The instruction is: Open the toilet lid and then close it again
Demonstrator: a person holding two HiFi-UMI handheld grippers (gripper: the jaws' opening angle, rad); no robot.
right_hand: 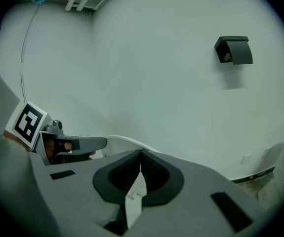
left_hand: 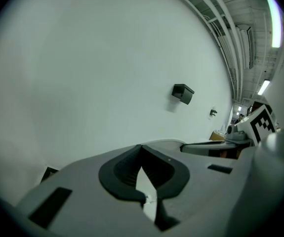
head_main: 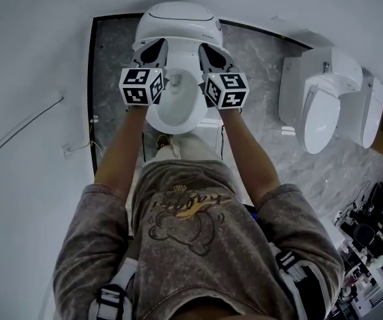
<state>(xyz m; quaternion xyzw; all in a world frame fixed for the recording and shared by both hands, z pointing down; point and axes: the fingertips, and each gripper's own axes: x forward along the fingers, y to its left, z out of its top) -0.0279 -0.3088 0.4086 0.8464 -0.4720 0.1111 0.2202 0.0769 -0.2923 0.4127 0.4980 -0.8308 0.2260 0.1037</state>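
Note:
A white toilet stands against the wall in the head view, its lid [head_main: 178, 22] tilted up and back and the bowl [head_main: 174, 109] showing below it. My left gripper [head_main: 156, 47] is at the lid's left side and my right gripper [head_main: 206, 49] at its right side, both with tips against or just under the lid's rim. Each gripper is shut with nothing between its jaws. The left gripper [left_hand: 142, 151] faces the white wall in its own view. The right gripper [right_hand: 142, 153] does the same, with a curved edge of the lid [right_hand: 122, 143] just beyond it.
Two more white toilets [head_main: 321, 105] [head_main: 372, 112] stand to the right on the marble floor [head_main: 264, 65]. A black box [right_hand: 234, 49] hangs on the wall. A thin cable [head_main: 18, 135] runs down the wall at left. Clutter lies at the lower right [head_main: 368, 259].

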